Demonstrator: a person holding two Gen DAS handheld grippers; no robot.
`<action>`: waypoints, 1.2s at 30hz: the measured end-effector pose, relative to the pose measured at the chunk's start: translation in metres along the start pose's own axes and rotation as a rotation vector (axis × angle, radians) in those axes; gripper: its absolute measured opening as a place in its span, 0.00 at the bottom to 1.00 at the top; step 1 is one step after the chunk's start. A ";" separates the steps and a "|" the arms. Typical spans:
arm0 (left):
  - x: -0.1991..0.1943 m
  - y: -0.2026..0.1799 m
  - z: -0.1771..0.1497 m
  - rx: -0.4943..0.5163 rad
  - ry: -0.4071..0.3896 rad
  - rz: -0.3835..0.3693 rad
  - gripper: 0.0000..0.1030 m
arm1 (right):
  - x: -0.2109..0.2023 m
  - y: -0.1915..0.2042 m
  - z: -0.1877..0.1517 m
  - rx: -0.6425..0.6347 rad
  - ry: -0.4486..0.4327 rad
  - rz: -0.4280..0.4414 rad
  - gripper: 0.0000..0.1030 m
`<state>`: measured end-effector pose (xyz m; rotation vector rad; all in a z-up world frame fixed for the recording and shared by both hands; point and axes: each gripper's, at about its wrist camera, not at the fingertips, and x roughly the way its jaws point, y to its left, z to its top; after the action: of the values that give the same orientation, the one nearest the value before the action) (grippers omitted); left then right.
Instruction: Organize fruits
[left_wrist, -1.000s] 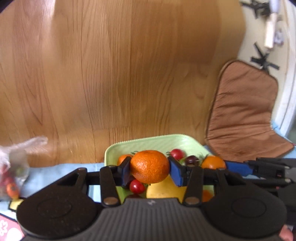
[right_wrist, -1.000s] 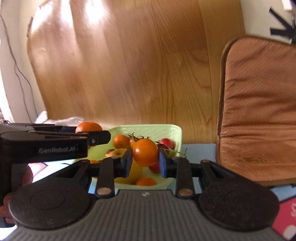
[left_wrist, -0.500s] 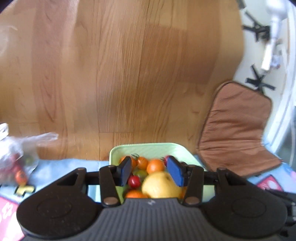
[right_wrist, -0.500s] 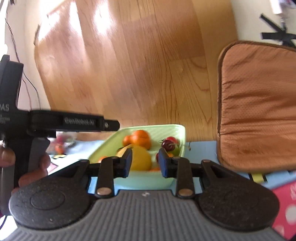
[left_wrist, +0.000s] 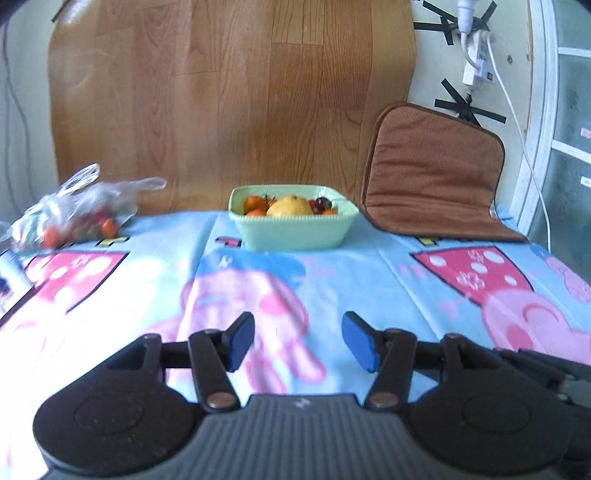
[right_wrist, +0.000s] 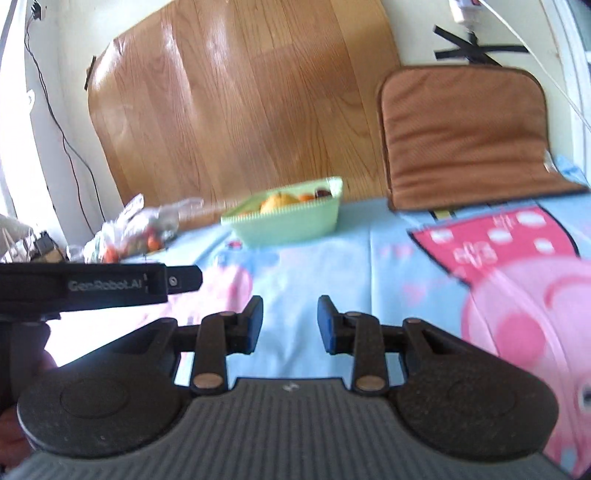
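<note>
Backdrop: wood-grain panel (left_wrist: 236, 96) stands against the pale wall behind everything, with black tape crosses and a white power strip (left_wrist: 476, 62) with its cord on the wall to the right.
Surface: blue cartoon-print cloth (left_wrist: 351, 266) with pink figures covers the table, or whatever lies under it; I cannot tell which.
Bowl: pale green square bowl (left_wrist: 295, 230) sits at the far edge of the cloth, close to the wood-grain panel, well apart from both grippers.
Fruits in bowl: a large yellow fruit (left_wrist: 290, 206) lies in the middle, small orange fruits (left_wrist: 253, 203) to its left, dark red cherries (left_wrist: 321, 203) to its right; all rest inside the rim.
Bag: clear plastic bag (left_wrist: 74, 214) lies on the cloth to the left of the bowl, apart from it, with small orange and red fruits inside, blurred.
Cushion: brown cushion (left_wrist: 432, 166) leans against the wall just to the right of the bowl, its lower edge on the cloth.
Left gripper: left gripper (left_wrist: 297, 341) hovers low over the cloth, its blue pads apart and its jaws opening, with only cloth showing between them.
Right gripper: right gripper (right_wrist: 290, 323) hovers over the cloth with a clear gap between its pads and nothing held.
Side view: from the right wrist, the left gripper's black body shows at the left edge, with part of a hand (right_wrist: 22, 376) gripping below it.
</note>
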<state>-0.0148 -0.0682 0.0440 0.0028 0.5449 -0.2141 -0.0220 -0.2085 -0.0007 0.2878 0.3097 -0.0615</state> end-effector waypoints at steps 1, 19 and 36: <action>-0.006 -0.002 -0.005 -0.002 0.001 0.006 0.54 | -0.005 0.000 -0.003 0.005 0.007 -0.002 0.34; -0.058 -0.006 -0.025 -0.006 -0.040 0.110 1.00 | -0.060 0.017 -0.020 0.029 0.027 0.002 0.75; -0.056 -0.003 -0.031 0.038 -0.005 0.216 1.00 | -0.045 0.011 -0.028 0.062 0.087 -0.009 0.93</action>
<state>-0.0779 -0.0584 0.0466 0.0974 0.5318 -0.0141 -0.0716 -0.1890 -0.0096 0.3507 0.3962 -0.0681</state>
